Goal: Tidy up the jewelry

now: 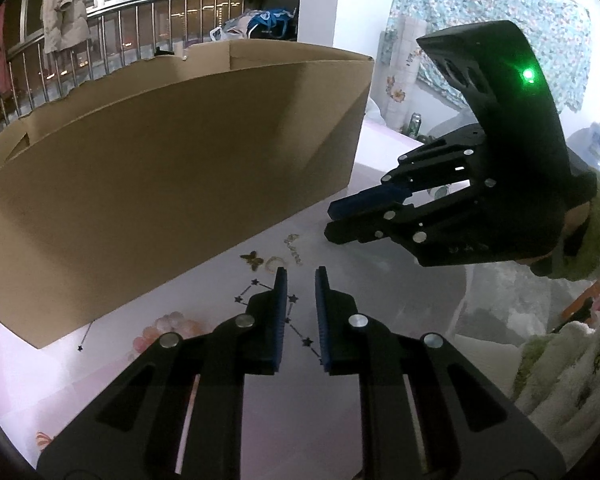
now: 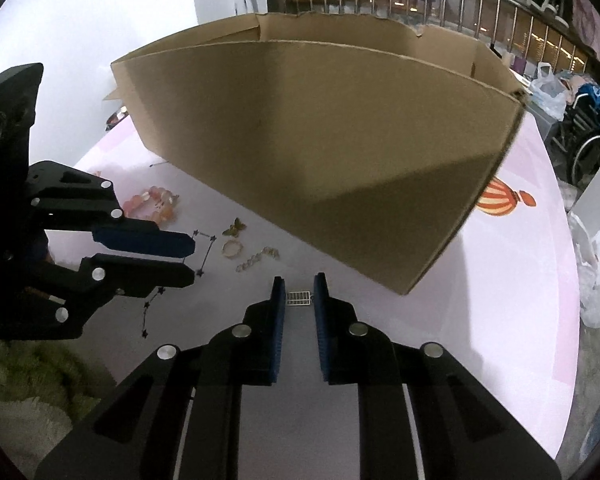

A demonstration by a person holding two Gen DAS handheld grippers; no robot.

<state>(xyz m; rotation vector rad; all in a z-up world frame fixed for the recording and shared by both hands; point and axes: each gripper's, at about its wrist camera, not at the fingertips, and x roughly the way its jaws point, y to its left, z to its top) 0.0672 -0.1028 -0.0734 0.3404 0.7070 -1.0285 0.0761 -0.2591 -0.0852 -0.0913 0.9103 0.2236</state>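
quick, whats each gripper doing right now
left gripper: open by a narrow gap, nothing gripped; star chain lies on the table under it
right gripper: closed on the small silver charm at its fingertips

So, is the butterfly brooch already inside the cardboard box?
No, the butterfly brooch lies on the table outside the cardboard box, beside a small ring.

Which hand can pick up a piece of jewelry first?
Probably the right. A small silver grid charm sits between the right gripper fingertips, apparently touching both. The left gripper has nothing between its fingertips; the butterfly charm and ring lie just beyond.
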